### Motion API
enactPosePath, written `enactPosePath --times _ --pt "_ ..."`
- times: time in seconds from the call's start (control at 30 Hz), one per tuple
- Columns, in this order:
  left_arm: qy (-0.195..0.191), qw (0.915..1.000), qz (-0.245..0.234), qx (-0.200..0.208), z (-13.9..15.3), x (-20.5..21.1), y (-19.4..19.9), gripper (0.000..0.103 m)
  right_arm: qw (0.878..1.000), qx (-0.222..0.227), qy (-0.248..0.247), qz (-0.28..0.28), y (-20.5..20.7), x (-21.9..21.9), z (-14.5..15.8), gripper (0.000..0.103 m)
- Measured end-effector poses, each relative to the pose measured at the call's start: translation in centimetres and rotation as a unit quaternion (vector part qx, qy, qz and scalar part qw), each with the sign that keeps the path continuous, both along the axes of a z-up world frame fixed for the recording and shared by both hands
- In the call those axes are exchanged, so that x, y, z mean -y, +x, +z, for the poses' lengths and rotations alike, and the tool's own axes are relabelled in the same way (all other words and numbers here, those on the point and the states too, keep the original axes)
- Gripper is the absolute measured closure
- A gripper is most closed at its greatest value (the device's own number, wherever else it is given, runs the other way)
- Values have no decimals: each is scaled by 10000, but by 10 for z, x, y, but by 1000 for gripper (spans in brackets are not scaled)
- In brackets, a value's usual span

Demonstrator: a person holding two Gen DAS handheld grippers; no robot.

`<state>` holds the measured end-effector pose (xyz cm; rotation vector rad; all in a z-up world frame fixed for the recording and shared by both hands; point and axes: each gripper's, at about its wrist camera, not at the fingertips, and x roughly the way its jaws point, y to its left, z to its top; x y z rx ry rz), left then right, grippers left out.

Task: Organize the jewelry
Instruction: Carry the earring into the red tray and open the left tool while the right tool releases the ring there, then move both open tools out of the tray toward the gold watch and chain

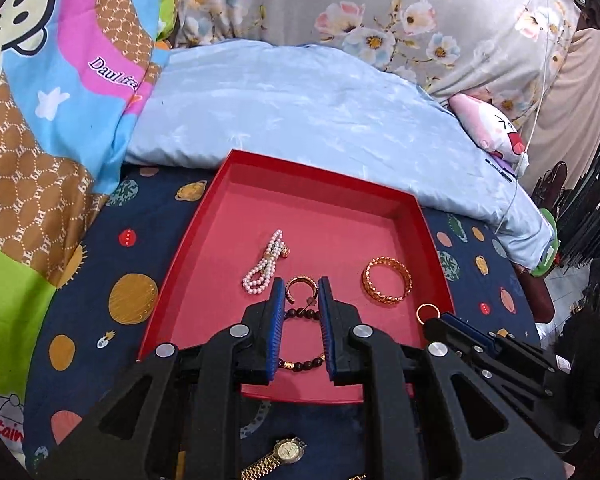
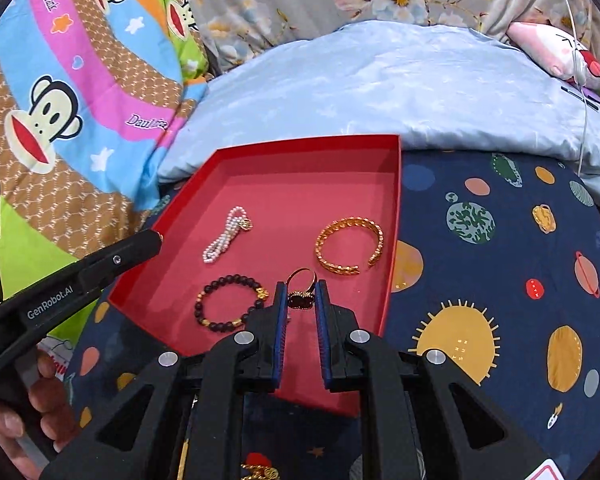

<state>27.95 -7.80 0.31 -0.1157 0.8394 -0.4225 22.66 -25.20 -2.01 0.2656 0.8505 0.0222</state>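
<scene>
A shallow red cardboard tray [image 1: 236, 184] lies on a dark blue bedsheet printed with planets [image 2: 480, 280], with a pale blue pillow [image 1: 300, 112] just behind it. Inside the tray, a folded strand of small white pearls [image 1: 266, 264] lies toward the left, a wide gold chain-link cuff bangle [image 1: 387, 280] toward the right, and a bracelet of dark round beads with gold spacers [image 2: 230, 302] near the front edge. The left gripper [image 1: 300, 284] hangs over the front of the tray with its blue-padded jaws drawn to a narrow gap; a small gold earring or ring [image 1: 300, 286] shows between the tips, though whether the pads actually press on it cannot be told. The right gripper [image 2: 302, 286] is likewise drawn narrow, and a thin gold ring with a dark oval stone [image 2: 300, 298] sits between its tips; whether it is gripped is unclear. A gold-tone wristwatch with a link band [image 1: 284, 454] lies on the sheet in front of the tray, outside it. A person's hand [image 2: 16, 412] holds the left tool's handle.
</scene>
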Motion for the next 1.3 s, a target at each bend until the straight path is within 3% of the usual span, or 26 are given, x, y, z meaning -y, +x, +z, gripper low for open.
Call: enactPosePath --times 0.07,0.17,0.33,0.6,1.0,1.1,1.17,1.3 --pt "10 10000 -4 -26 -3 -1 1 80 10000 56 -22 -56 -2 1 1 83" --pt "85 9999 69 26 -2 -3 -2 65 9998 128 65 -116 -9 5 6 82" --pt "66 9997 81 235 14 -16 -22 64 9993 256 226 -144 -29 10 21 81" --pt "109 9989 283 360 30 -52 -78 55 9991 386 118 -87 -98 5 33 75" --pt "211 9986 397 -288 -24 -79 -152 55 9999 -74 89 -75 -180 -10 -4 75" --pt "240 9988 277 -315 -31 -70 -151 54 9998 -173 123 -55 -186 -14 -11 75" --pt "308 9993 93 -200 -34 -58 -146 43 9997 -202 165 -29 -188 -16 -13 75" --pt "585 9982 -148 48 -44 -35 -124 43 9996 -208 204 -19 -189 -18 -13 75"
